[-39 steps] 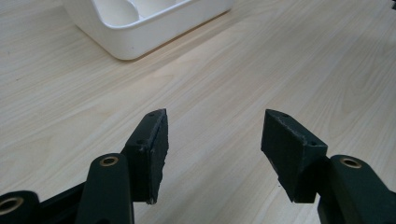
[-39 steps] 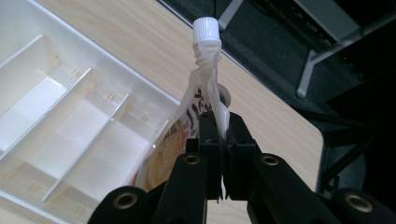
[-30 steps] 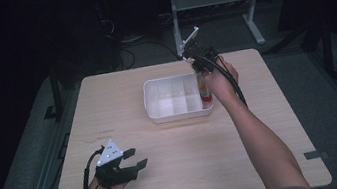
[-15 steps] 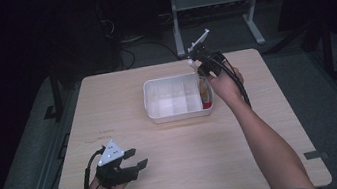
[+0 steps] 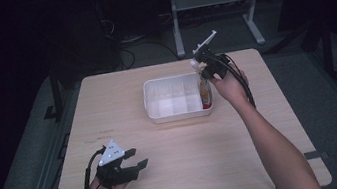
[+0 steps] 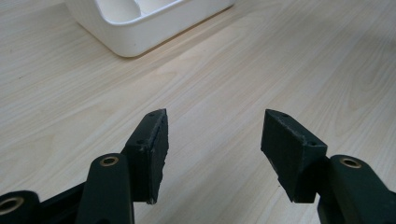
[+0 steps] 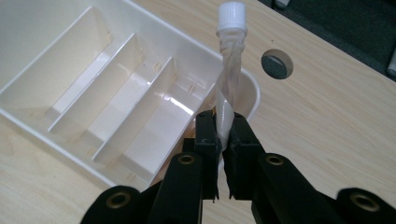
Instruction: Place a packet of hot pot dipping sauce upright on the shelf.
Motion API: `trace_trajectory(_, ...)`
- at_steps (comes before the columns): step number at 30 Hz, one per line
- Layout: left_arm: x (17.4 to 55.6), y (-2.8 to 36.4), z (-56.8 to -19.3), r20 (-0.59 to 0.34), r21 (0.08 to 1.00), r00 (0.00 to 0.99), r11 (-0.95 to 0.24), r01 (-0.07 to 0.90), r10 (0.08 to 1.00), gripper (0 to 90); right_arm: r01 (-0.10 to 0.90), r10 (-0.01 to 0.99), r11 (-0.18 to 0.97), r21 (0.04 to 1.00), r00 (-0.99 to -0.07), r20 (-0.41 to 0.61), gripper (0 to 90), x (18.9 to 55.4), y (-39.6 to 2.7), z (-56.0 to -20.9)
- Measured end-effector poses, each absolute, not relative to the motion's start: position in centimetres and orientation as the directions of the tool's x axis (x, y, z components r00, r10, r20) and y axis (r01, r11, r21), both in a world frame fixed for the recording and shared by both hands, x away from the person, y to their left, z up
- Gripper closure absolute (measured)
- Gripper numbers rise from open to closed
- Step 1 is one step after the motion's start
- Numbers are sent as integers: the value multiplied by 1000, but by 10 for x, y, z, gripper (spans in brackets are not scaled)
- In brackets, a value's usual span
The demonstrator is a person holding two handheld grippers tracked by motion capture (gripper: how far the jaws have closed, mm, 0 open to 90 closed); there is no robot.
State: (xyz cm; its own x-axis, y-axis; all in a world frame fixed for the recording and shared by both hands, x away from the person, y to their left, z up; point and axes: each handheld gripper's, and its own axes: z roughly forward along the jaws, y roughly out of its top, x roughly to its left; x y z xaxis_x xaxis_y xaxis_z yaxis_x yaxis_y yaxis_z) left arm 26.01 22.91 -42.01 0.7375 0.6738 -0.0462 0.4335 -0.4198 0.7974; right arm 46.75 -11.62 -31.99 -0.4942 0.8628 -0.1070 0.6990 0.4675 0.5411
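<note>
Meanwhile right gripper (image 7: 223, 140) pinches a squeeze pouch (image 7: 229, 79) at the tray's (image 5: 179, 114) rim; left gripper (image 6: 212, 140) gapes empty.

No text, label, brand, number or sign can be read on anything here.

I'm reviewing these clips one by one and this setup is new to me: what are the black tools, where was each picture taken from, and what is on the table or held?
A person holds a hand-worked clamp with two black jaws in each hand. The high view looks down on the wooden table; the two gripper views look along each clamp's jaws. The left gripper rests near the table's front, jaws open and empty. The right gripper pinches a clear soft tube with a white cap over the right end of a white divided tray.
</note>
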Motion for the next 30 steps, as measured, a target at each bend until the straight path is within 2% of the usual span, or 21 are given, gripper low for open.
trace_trajectory(30, 260, 227, -421, -28, 793, 738, -435, 427, 674, 411, 695, 813, 487, 530, -582, 17, 771, 442, -129, -330)
